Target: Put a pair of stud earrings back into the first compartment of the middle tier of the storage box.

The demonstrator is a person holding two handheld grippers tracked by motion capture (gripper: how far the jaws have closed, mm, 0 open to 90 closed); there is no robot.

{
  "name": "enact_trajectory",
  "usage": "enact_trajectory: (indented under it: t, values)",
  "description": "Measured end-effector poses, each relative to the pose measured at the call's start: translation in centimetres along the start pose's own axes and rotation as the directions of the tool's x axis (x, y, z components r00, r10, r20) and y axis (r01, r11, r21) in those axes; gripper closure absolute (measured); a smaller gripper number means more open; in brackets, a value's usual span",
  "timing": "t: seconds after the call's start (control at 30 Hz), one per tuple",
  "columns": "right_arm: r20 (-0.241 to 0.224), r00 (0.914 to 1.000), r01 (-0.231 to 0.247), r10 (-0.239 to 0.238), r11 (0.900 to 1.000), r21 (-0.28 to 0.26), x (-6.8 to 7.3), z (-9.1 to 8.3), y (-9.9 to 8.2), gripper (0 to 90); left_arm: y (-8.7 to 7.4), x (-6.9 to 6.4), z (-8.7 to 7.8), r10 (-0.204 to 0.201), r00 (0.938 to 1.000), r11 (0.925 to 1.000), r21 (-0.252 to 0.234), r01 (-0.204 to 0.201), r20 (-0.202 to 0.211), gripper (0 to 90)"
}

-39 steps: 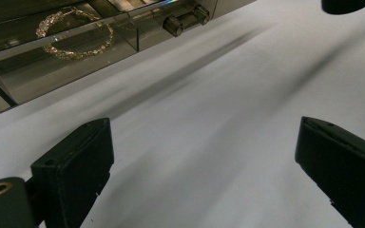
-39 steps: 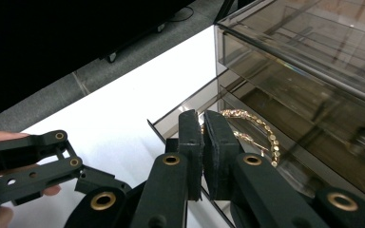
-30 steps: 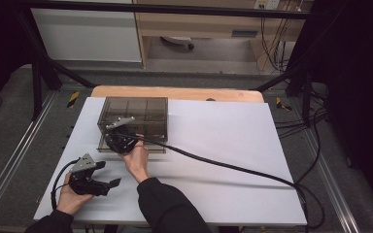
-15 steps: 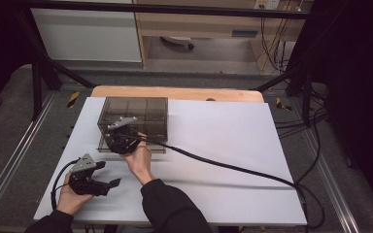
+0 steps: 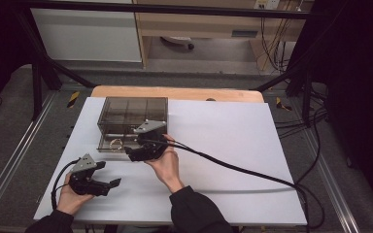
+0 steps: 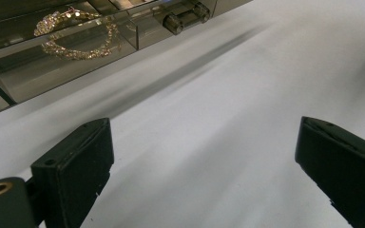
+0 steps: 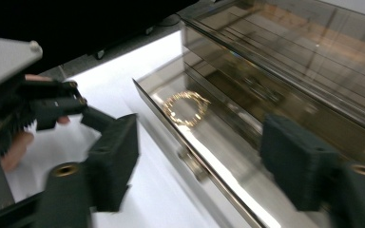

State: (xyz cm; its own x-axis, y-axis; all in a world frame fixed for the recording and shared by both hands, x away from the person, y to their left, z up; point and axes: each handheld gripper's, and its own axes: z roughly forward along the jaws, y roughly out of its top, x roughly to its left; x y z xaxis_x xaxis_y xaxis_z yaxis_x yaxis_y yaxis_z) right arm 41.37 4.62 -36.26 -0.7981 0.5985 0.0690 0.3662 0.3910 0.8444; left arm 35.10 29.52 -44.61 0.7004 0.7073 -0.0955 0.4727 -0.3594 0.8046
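Your smoky drawer box looks like glossy transparent plastic, and the bracelet in its drawer like glittering gold metal. The white table, at 3 o'clock of the box, looks smooth and matt; the gripper pads look like matt black rubber.

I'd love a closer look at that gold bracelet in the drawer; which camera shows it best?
The left gripper view: the bracelet is sharp and near, its beaded links plain through the drawer's tinted wall. The right gripper view shows it blurred; in the high view it is a tiny ring.

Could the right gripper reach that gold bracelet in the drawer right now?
Probably yes. The drawer is pulled out and open on top, the bracelet lies uncovered inside, and the right gripper, whose jaws have just been opening with nothing between them, hovers close above it.
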Motion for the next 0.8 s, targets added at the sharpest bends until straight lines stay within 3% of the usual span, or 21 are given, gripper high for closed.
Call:
enact_trajectory:
  t: [0.27, 0.4, 0.8]
  values:
    - [0.009, 0.9989, -0.045, 0.045, 0.9989, -0.016, -2.6, -3.8, -2.7, 12.0, 0.0, 0.0, 0.1, 0.000, 1.0000, 1.0000, 0.003, 0.000, -0.002, 5.2]
    - [-0.002, 0.9959, -0.090, 0.090, 0.9959, -0.002, -4.2, -5.6, -4.3, 6.8, 0.0, 0.0, 0.1, -0.001, 1.0000, 1.0000, 0.003, 0.001, -0.002, 5.2]
    - [0.030, 0.9876, -0.154, 0.154, 0.9881, -0.004, -8.5, -10.7, -9.8, 1.4, 0.0, 0.0, 0.2, -0.003, 1.0000, 1.0000, 0.006, 0.003, -0.003, 5.2]
